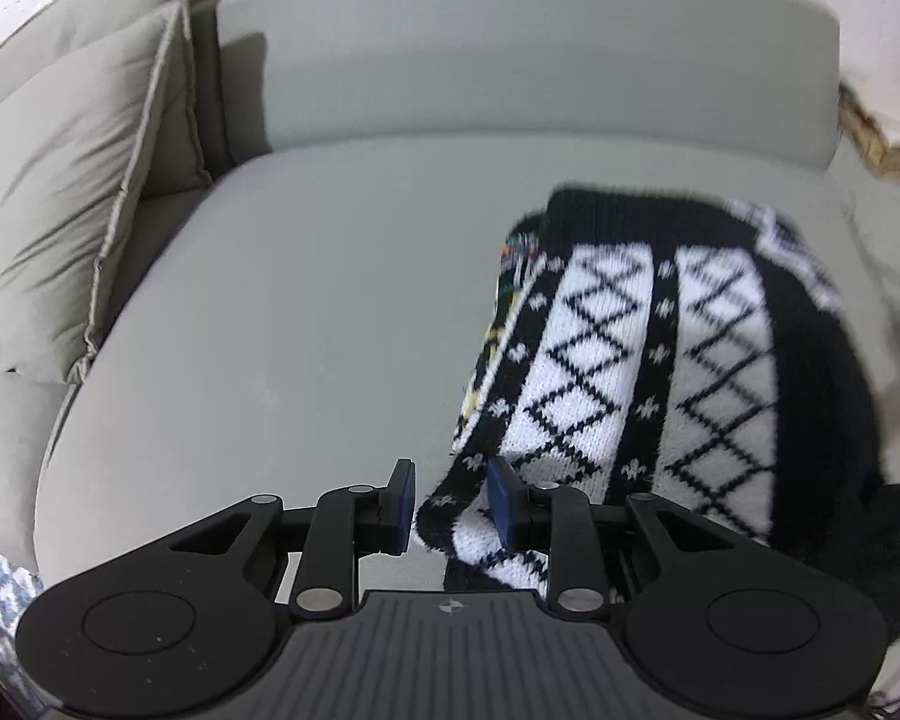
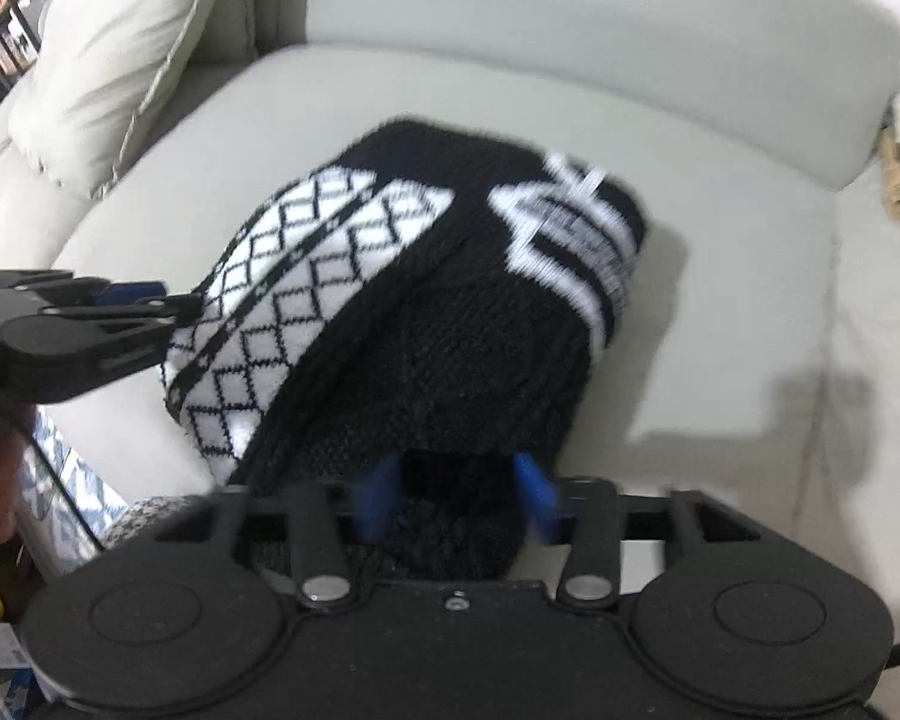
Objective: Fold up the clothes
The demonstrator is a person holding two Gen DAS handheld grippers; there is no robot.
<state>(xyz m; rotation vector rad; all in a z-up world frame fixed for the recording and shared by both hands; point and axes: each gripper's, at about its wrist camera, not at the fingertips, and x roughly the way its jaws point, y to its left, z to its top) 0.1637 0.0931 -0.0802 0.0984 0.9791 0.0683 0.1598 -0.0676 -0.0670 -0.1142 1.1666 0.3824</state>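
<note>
A black-and-white knitted sweater [image 2: 390,300] lies bundled on the grey sofa seat [image 1: 282,312], toward the right part of the seat and well apart from the loose cushion [image 1: 72,198] that leans at the seat's left end. The knit is thick and coarse: one stretch is plain black ribbing, another carries white bands crossed with a black diamond lattice and small fleur motifs. It sits humped and layered, not spread flat, so it could be partly folded or merely gathered; the blur leaves that unsettled.

The left gripper [image 1: 450,504] sits at the sweater's near left corner. Its blue-padded fingers [image 1: 403,495] stand parted, with the patterned hem just touching the right pad and hanging past it; I cannot tell whether any cloth is truly caught between them.

The right gripper [image 2: 459,498] meets the sweater's near black edge, and dark knit fills the gap between its blue fingers [image 2: 534,492]. They appear to be clasping that fold, though motion blur softens the contact.

From both grippers the sweater stretches away toward the sofa backrest [image 1: 510,60], its long axis running near to far. Each gripper is at its own near corner, so neither is clearly closer; the near hem is the edge any fold would turn on.
</note>
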